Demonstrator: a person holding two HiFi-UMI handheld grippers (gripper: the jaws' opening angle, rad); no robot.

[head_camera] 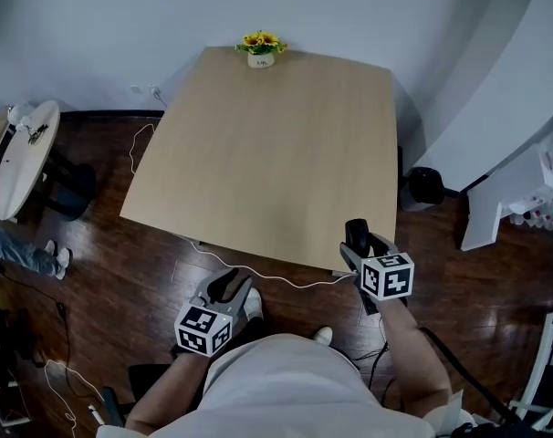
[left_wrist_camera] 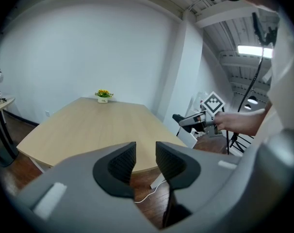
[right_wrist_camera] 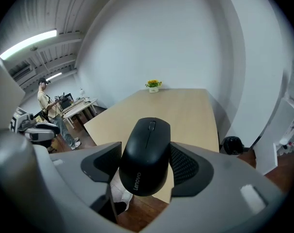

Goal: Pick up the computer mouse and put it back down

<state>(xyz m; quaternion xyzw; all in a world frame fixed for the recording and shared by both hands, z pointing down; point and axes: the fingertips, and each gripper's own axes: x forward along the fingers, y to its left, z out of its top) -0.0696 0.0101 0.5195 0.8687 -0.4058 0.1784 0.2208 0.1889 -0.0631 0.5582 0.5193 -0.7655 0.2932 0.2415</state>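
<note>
Over the near edge of the worktop (head_camera: 267,153), close to its right corner, the right tool (head_camera: 358,238) is clamped on the computer mouse (right_wrist_camera: 146,155). Its two ribbed pads (right_wrist_camera: 186,164) press on the sides of the black body. The mouse hangs in the air, clear of the wood, with its top and scroll wheel facing up and its nose pointing toward the far edge. The tool's marker cube (head_camera: 387,276) sits behind the jaws, and a hand (left_wrist_camera: 230,123) holds the tool from behind.

The left tool (left_wrist_camera: 145,153) is off the worktop, in front of the near edge and over the dark wooden floor (head_camera: 121,272). Its jaws stand a little apart with nothing between them, and only the floor and the worktop's edge show through the gap.

The light wooden worktop carries only a small pot of yellow flowers (head_camera: 260,51), which stands at the middle of the far edge. A white cable (head_camera: 258,277) trails across the floor just below the near edge. A black bin (head_camera: 425,185) stands on the floor beside the right edge. A round white side table (head_camera: 21,153) stands well apart from the left edge. Another person (right_wrist_camera: 44,101) stands farther off by a cluttered desk (right_wrist_camera: 76,107).
</note>
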